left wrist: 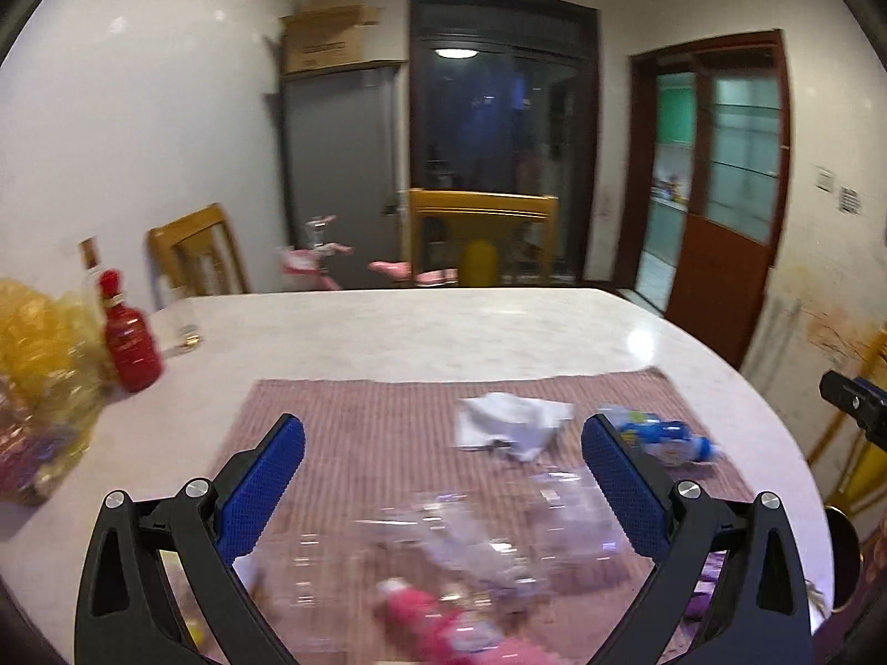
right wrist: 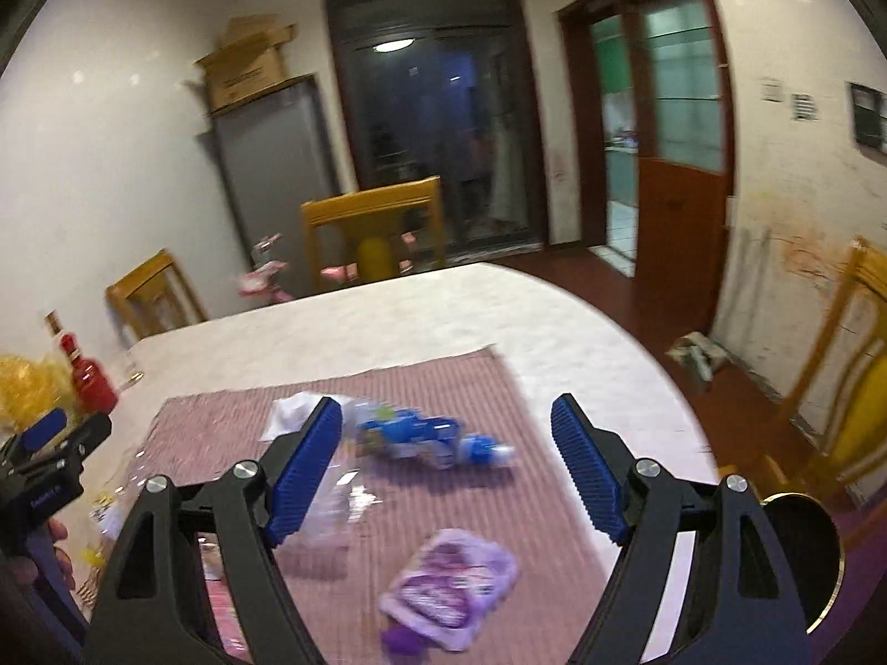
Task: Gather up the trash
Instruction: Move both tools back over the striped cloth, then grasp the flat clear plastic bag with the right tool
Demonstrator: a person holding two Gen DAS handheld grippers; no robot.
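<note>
Placemat (right wrist: 443,388): purple pouch (right wrist: 452,590) only in right view.

Left hand-held gripper (left wrist: 443,443) spread wide — crumpled tissue (left wrist: 510,424), blue bottle (left wrist: 665,438) on placemat (left wrist: 360,432)

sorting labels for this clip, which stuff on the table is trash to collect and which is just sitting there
Trash to collect:
- crumpled white tissue
- blue-labelled bottle
- purple pouch
- clear plastic wrapper
- pink packet

Just lying about:
- red bottle
- yellow bag
- striped placemat
</note>
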